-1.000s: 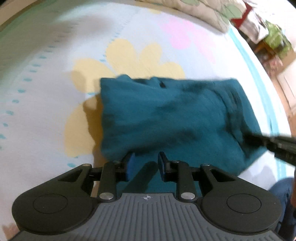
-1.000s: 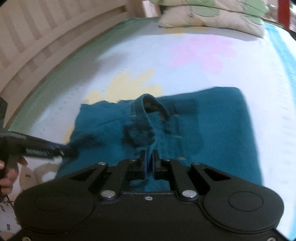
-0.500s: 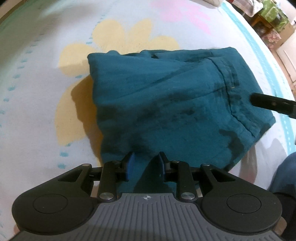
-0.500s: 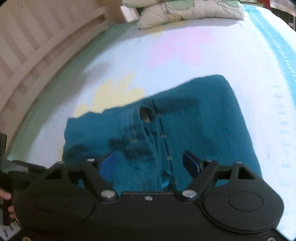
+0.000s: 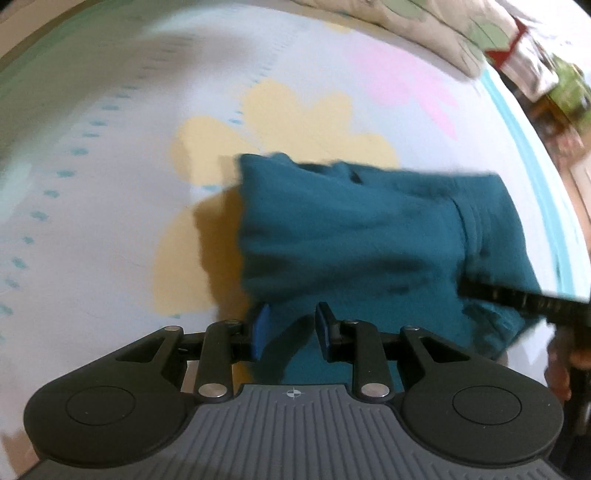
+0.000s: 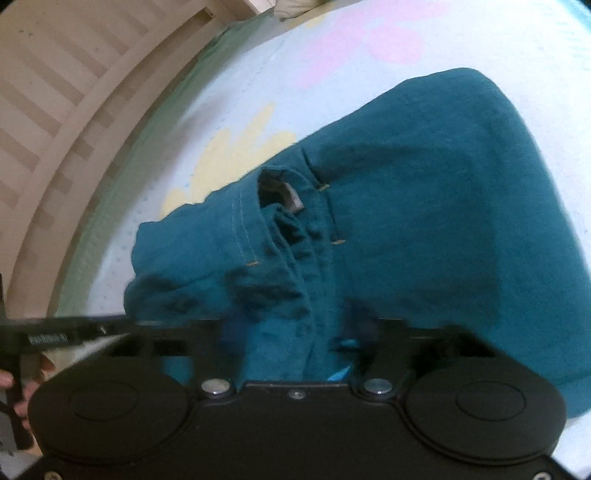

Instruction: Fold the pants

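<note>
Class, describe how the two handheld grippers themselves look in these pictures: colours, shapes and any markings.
The left gripper has a grey ribbed body with a small crosshair mark, black linkage arms with silver rivets, two round black discs, and blue pads on its fingers. The right gripper looks all black, with the same discs and rivets; its fingers are blurred. Small white lettering, unreadable, runs along the left gripper's side.

Surface: I see a bed (image 5: 110, 229) under a pale sheet printed with yellow and pink flowers, filling most of both views.
On it, centre: teal pants (image 5: 354, 236), folded into a bundle, over the yellow flower.
On it, upper right of left view: a floral pillow (image 5: 424, 26), blurred.
</note>
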